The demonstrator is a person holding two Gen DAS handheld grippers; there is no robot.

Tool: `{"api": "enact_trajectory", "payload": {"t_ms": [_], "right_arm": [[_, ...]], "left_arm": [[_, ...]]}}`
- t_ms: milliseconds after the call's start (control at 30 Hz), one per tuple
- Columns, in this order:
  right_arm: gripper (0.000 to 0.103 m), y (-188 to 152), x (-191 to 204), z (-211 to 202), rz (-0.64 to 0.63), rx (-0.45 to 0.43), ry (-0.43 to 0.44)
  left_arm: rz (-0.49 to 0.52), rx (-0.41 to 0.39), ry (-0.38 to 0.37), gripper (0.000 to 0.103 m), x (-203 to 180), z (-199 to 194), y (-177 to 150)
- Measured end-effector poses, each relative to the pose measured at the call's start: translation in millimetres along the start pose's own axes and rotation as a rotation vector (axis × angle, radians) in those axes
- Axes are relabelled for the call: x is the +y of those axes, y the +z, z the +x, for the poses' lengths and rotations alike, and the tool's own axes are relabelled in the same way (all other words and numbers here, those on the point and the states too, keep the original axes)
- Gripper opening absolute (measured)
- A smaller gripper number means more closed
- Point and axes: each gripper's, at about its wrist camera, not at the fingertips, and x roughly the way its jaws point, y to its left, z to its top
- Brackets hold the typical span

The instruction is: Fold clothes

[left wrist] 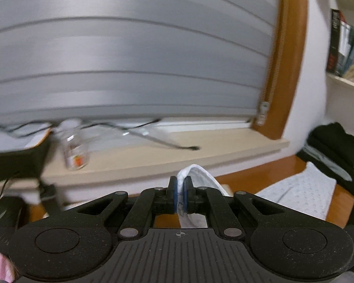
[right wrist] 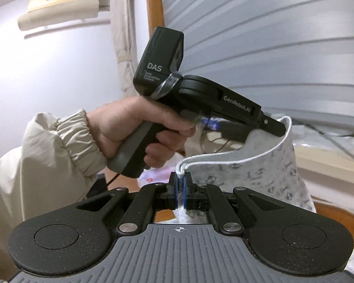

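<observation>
A white garment with small grey prints (right wrist: 271,176) hangs stretched in the air between the two grippers. In the left wrist view my left gripper (left wrist: 181,184) is shut on a white hemmed edge of the garment (left wrist: 200,176). My right gripper (right wrist: 181,181) is shut on another part of the same piped edge. The right wrist view also shows the left gripper (right wrist: 279,127) from the side, held by a hand (right wrist: 139,122) in a cream sleeve, with the cloth pinched at its tip. More of the white cloth (left wrist: 302,193) lies on the wooden surface below.
A grey slatted shutter (left wrist: 129,59) with an orange wooden frame (left wrist: 288,59) fills the background. A beige sill (left wrist: 153,158) holds a glass jar (left wrist: 74,151), cables and a dark box (left wrist: 18,160). Dark clothing (left wrist: 332,151) is piled at right; books stand on a shelf (left wrist: 347,44).
</observation>
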Motion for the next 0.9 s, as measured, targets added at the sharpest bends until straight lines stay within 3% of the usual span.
{"api": "enact_trajectory", "payload": {"t_ms": [267, 400, 467, 500, 600, 667, 800, 900], "right_arm": [[0.004, -8, 3, 75, 0.008, 0.085, -0.003], [0.006, -16, 18, 116, 0.008, 0.130, -0.017], [0.016, -24, 16, 128, 0.015, 0.173, -0.034], [0.028, -28, 15, 133, 0.023, 0.198, -0.037], [0.035, -35, 6, 120, 0.031, 0.208, -0.058], [0.036, -33, -2, 104, 0.022, 0.210, -0.082], [0.040, -38, -31, 66, 0.012, 0.220, -0.141], [0.040, -45, -53, 34, -0.023, 0.229, -0.210]], "left_arm": [[-0.124, 0.016, 0.072, 0.005, 68, -11, -34], [-0.178, 0.067, 0.101, 0.007, 94, -4, -55], [-0.194, 0.092, 0.144, 0.011, 105, -1, -66], [-0.199, 0.103, 0.174, 0.014, 109, 0, -72], [-0.215, 0.133, 0.261, 0.025, 121, 1, -87], [-0.230, 0.123, 0.274, 0.025, 123, -5, -91], [-0.212, 0.112, 0.282, 0.025, 108, -9, -91], [-0.172, 0.108, 0.243, 0.025, 84, 3, -85]]}}
